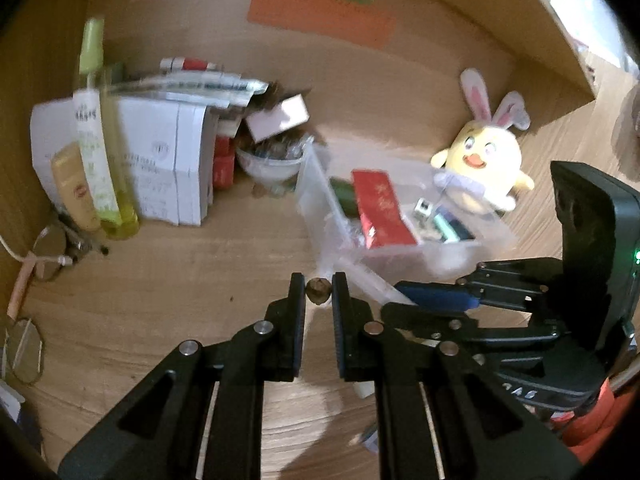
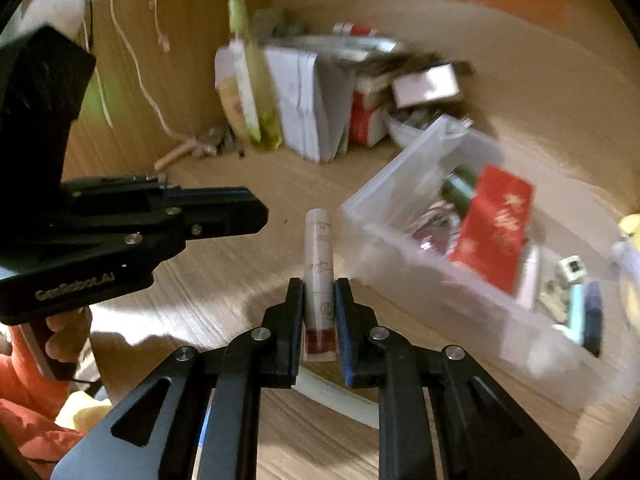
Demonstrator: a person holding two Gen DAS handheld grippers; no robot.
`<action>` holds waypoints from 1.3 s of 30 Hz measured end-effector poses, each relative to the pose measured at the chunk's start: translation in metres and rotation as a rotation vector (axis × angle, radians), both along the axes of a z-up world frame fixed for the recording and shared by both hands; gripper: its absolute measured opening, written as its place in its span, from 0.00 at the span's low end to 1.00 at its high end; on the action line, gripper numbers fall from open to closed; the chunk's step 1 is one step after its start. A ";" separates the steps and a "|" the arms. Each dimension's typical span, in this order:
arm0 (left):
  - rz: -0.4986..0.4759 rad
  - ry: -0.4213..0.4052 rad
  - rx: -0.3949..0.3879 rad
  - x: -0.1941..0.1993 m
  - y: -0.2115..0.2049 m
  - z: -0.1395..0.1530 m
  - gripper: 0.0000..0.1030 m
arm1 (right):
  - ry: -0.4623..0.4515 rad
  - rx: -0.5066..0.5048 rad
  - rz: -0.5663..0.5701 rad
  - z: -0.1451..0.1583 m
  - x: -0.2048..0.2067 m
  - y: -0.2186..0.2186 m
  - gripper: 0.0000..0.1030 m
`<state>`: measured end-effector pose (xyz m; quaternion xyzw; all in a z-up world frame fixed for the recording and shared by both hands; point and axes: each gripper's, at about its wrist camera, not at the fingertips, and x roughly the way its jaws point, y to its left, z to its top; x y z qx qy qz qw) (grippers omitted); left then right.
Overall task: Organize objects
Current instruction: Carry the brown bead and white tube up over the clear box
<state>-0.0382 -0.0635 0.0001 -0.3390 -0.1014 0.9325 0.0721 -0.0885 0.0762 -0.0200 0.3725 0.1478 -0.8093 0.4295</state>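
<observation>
My left gripper [image 1: 319, 289] is shut on a small brown nut-like object [image 1: 319, 291], held above the wooden desk just before the near corner of a clear plastic bin [image 1: 404, 256]. The bin holds a red packet [image 1: 382, 210] and several small items. My right gripper [image 2: 319, 292] is shut on a white tube with a red end [image 2: 319, 272], pointing forward, left of the same bin [image 2: 400, 248]. The right gripper also shows in the left wrist view [image 1: 436, 300], and the left gripper shows in the right wrist view [image 2: 256, 212].
White boxes [image 1: 160, 160], a yellow-green bottle [image 1: 104, 140], a beige tube [image 1: 76, 188] and a bowl of clutter [image 1: 272, 160] stand at the back left. A yellow plush chick with rabbit ears [image 1: 484, 160] sits behind the bin. Glasses [image 1: 24, 352] lie at left.
</observation>
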 end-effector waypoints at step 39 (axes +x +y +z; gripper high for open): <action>-0.008 0.138 -0.055 -0.061 0.066 0.058 0.11 | 0.213 -0.225 -0.333 0.079 -0.056 0.134 0.14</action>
